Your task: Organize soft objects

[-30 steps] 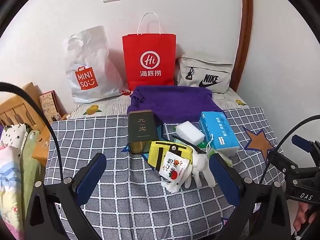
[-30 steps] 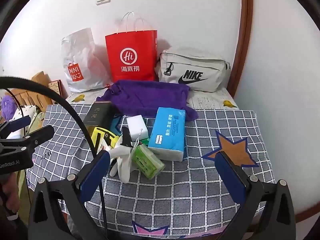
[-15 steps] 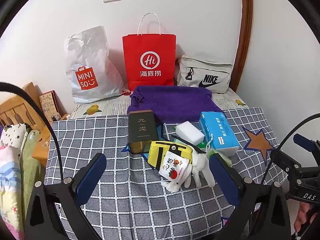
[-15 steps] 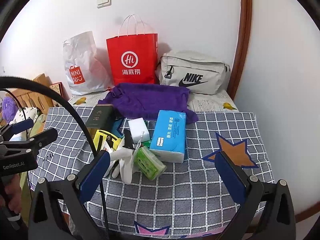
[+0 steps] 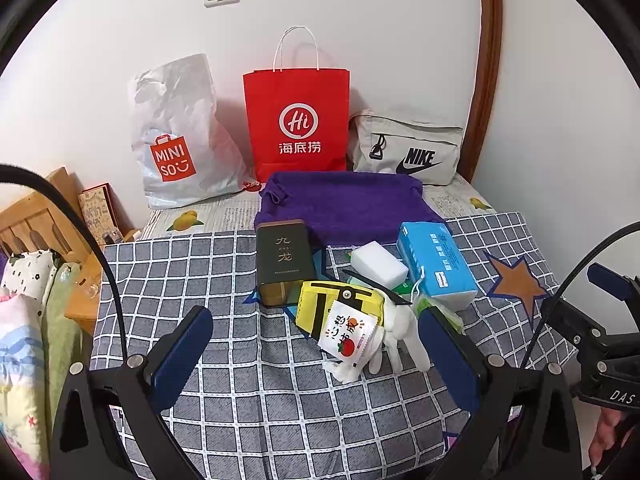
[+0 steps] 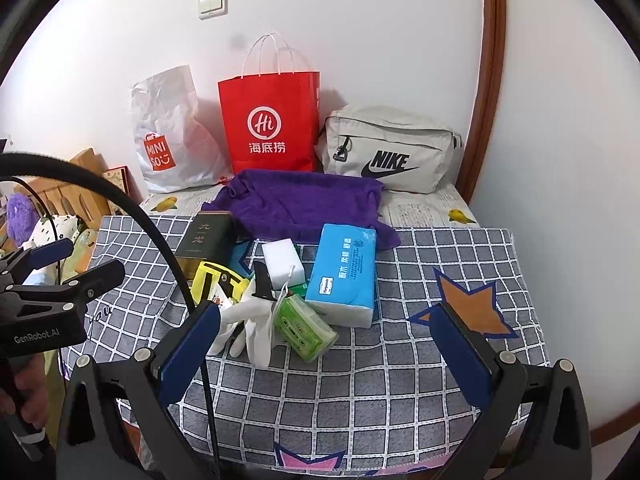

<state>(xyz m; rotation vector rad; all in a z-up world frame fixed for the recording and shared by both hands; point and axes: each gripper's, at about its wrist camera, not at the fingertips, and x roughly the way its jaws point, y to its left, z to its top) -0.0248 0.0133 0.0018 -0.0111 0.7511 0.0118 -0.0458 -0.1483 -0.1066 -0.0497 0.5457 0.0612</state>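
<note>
We hold left gripper (image 5: 316,344) and right gripper (image 6: 328,336) jaws wide apart, empty, above checked cloth (image 6: 400,360). Ahead of both: white glove (image 6: 256,328), green pack (image 6: 304,328) touching it, blue tissue pack (image 6: 346,276) beyond, sponge (image 6: 282,260), yellow pouch (image 5: 340,304), dark tin (image 5: 282,258), purple towel (image 5: 344,208) farthest

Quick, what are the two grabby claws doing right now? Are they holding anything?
Left gripper: open, holding nothing, above the checked cloth.
Right gripper: open, holding nothing, short of the white glove.
</note>
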